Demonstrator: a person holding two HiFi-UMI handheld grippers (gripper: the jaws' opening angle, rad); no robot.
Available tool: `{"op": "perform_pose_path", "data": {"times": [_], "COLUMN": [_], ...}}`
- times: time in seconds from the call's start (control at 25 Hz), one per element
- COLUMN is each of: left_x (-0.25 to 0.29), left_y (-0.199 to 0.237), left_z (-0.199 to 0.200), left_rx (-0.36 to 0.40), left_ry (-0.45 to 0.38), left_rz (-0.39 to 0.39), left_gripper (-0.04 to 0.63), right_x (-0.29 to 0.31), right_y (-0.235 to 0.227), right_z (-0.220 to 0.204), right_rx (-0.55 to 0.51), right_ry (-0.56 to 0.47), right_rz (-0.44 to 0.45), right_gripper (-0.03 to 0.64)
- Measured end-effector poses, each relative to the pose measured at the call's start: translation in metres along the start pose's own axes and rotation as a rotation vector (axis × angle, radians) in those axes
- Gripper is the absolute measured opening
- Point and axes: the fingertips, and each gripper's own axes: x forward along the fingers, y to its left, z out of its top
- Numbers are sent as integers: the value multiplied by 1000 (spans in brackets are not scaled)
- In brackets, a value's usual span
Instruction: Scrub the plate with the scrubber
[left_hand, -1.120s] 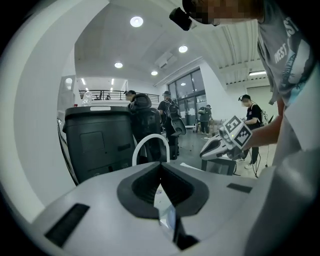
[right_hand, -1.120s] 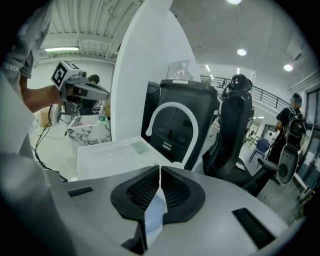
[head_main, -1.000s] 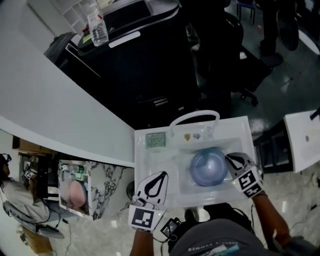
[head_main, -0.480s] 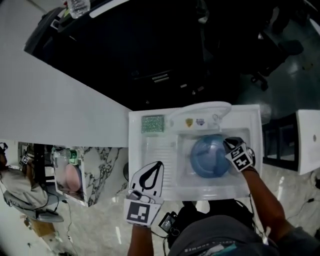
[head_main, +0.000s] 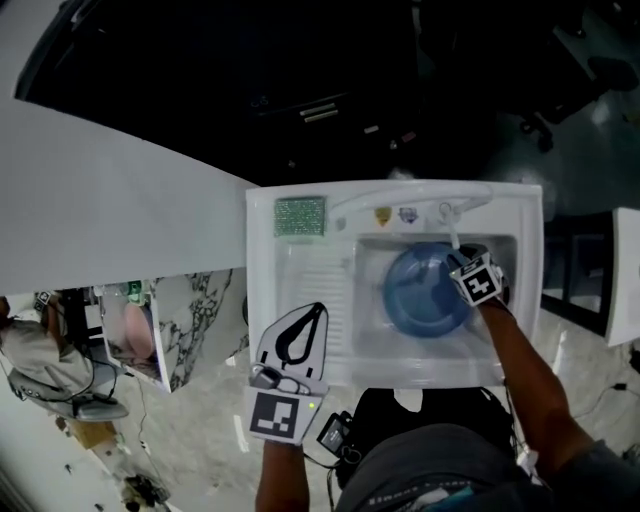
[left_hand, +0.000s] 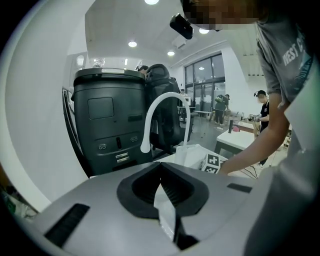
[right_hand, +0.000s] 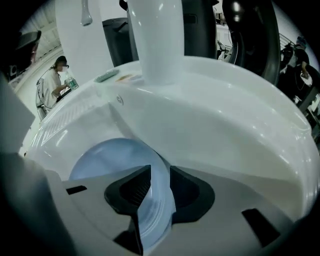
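Observation:
A blue plate (head_main: 420, 290) lies in the basin of a white sink (head_main: 262, 290). My right gripper (head_main: 460, 266) reaches down into the basin at the plate's right edge. Its jaws have just been opening, and the plate's rim (right_hand: 159, 200) stands between its pads, tilted up on that side. The green scrubber (head_main: 300, 216) lies on the sink's back left corner, away from both grippers; it also shows small in the right gripper view (right_hand: 106, 76). My left gripper (head_main: 316, 312) hovers shut over the ribbed drainboard near the front edge, with nothing in it (left_hand: 161, 176).
A white arched faucet (head_main: 415, 203) spans the back rim above the basin and rises close in front of the right gripper (right_hand: 157, 40). A white wall panel (head_main: 110, 200) lies left of the sink. Black bins (left_hand: 107, 120) and office chairs stand behind it.
My right gripper has come down from beside the basin onto the plate's right rim. My left gripper has sunk a little toward the drainboard. The view has shifted forward over the sink.

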Motion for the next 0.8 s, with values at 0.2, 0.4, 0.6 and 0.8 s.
{"op": "perform_pose_path", "data": {"times": [0.2,0.4,0.6,0.8], "left_x": [9,22,47,73], "left_y": [3,10,26,44], "left_z": [-14,-23,-43,-67], "left_rx": [-21,0,56,126], "left_ry": [38,64,111,148], "left_rz": [5,3,24,60], "left_gripper": [3,3,3,5], "right_x": [22,35,35,23], "right_y": [-3,-7,-7,-3], "right_z": [-16,-26,-31,-31], "right_rx": [61,138,175,232], "right_ry": [40,62,80,80], "right_rz": [19,47,53,123], "right_gripper": [161,169,84,51]}}
